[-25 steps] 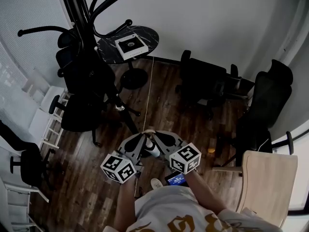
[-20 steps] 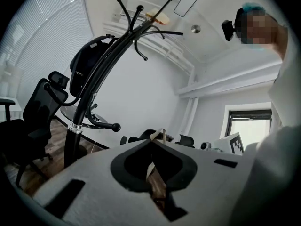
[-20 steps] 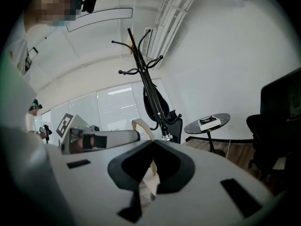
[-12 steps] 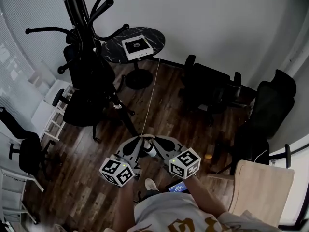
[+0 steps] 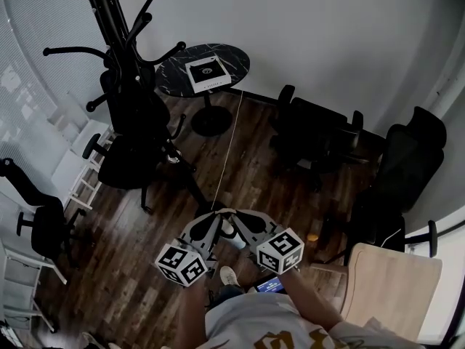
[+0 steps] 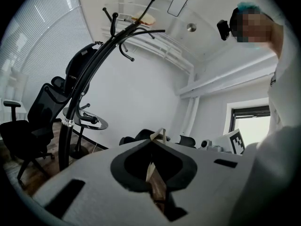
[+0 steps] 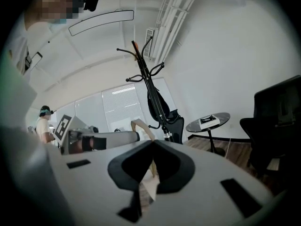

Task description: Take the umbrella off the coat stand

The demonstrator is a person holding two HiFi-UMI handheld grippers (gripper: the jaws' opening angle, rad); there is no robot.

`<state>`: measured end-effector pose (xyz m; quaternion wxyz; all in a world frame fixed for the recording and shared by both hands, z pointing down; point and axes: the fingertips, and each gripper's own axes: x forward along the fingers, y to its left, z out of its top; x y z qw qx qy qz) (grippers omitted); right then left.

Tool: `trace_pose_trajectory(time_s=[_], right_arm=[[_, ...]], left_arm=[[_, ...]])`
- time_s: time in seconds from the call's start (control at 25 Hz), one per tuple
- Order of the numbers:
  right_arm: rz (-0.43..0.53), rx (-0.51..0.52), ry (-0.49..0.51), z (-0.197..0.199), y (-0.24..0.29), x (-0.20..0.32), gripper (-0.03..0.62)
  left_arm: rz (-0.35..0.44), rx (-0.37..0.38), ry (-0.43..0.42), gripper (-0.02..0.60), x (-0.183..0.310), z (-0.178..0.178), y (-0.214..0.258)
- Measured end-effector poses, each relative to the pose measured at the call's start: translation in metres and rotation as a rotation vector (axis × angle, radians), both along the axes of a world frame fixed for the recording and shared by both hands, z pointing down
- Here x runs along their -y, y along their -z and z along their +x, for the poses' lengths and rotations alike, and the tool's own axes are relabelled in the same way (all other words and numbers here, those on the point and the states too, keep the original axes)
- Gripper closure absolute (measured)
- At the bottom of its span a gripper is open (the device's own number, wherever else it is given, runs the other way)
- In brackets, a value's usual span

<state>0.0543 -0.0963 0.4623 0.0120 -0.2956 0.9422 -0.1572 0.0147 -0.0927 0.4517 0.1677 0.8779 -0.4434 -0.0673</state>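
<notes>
Facing the coat stand point(image 5: 116, 20), the person holds the left gripper point(image 5: 216, 217) and the right gripper point(image 5: 234, 217) side by side, close to the body and well apart from the stand. Each gripper view shows its jaws brought together tip to tip, with nothing held between them. The umbrella point(image 5: 136, 113) is taken to be the dark folded shape hanging against the stand's pole below the curved hooks. It can also be seen in the right gripper view, where it lies lengthwise along the pole. Its long axis appears to follow the pole, roughly upright, with the hooked end at the top. A black office chair point(image 5: 120, 167) stands close beside the foot of the stand, and a round table point(image 5: 168, 67) lies just beyond the stand. Judged from the head view, the stand lies ahead and to the left of both grippers. The left gripper is therefore slightly nearer, and the reach would run forward, leftward and upward to the hooks.
</notes>
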Motion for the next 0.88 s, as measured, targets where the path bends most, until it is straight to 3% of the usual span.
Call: trace_pose_trajectory(time_s=[0.6, 0.88], right_arm=[[0.080, 0.055, -0.017, -0.010, 0.027, -0.016, 0.577], [0.078, 0.016, -0.025, -0.017, 0.021, -0.040, 0.577]], left_arm=[[0.095, -0.038, -0.007, 0.559, -0.011, -0.015, 0.026], [0.084, -0.024, 0.001, 0.560, -0.043, -0.022, 0.021]])
